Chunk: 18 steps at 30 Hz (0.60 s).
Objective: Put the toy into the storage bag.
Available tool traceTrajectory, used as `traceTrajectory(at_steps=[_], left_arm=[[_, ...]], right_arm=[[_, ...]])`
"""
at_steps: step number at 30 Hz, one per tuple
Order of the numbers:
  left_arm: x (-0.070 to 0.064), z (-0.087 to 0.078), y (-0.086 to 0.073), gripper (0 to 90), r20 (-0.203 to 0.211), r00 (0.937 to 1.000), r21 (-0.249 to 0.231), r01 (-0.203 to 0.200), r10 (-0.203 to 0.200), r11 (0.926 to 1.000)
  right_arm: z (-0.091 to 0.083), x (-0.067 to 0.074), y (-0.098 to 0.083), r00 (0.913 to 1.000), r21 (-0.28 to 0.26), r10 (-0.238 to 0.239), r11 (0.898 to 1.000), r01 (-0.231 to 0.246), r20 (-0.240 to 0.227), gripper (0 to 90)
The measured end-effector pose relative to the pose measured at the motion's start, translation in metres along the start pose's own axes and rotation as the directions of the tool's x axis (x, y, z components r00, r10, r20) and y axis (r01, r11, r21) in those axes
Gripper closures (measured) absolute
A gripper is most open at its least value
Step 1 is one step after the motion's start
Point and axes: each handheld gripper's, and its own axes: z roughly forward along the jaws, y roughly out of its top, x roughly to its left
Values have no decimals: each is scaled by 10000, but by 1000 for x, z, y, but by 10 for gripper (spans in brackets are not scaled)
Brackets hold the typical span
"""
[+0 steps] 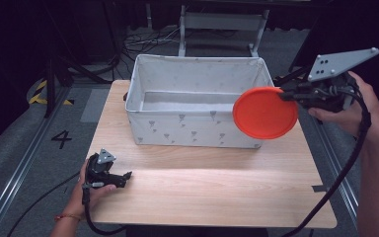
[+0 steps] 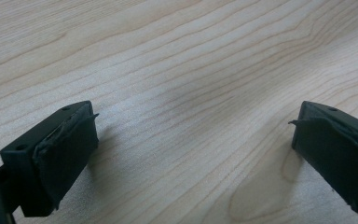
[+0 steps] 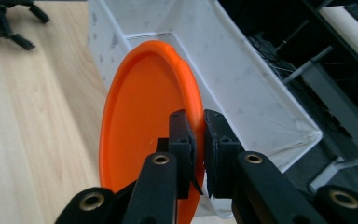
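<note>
An orange round plate hangs on edge in the air at the right end of the white fabric box. My right gripper is shut on the plate's rim, held up by a hand at the right. In the right gripper view the plate stands between the two black jaws, with the gripper pinching its edge beside the box's open top. My left gripper rests on the wooden table at the front left. Its fingers stand wide apart over bare wood with nothing between them.
The box sits across the back of the table and looks empty inside. Beyond the table lie a grey floor, cables and a metal frame. A floor rail runs along the left side.
</note>
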Motion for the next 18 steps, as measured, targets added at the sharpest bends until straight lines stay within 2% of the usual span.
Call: traceTrajectory(at_steps=[2,8,18], left_arm=[[0,0,0,6,0,10000,-2,0,0,10000],[0,0,0,5,-10,10000,12,12,-12,10000],[0,0,0,5,1,10000,4,15,-15,10000]], right_arm=[[1,-2,2,10000,47,-22,10000,22,35,830],[14,-28,15,9996,44,276,9996,-276,-14,831],[33,-54,30,9977,53,478,9988,-481,487,830]])
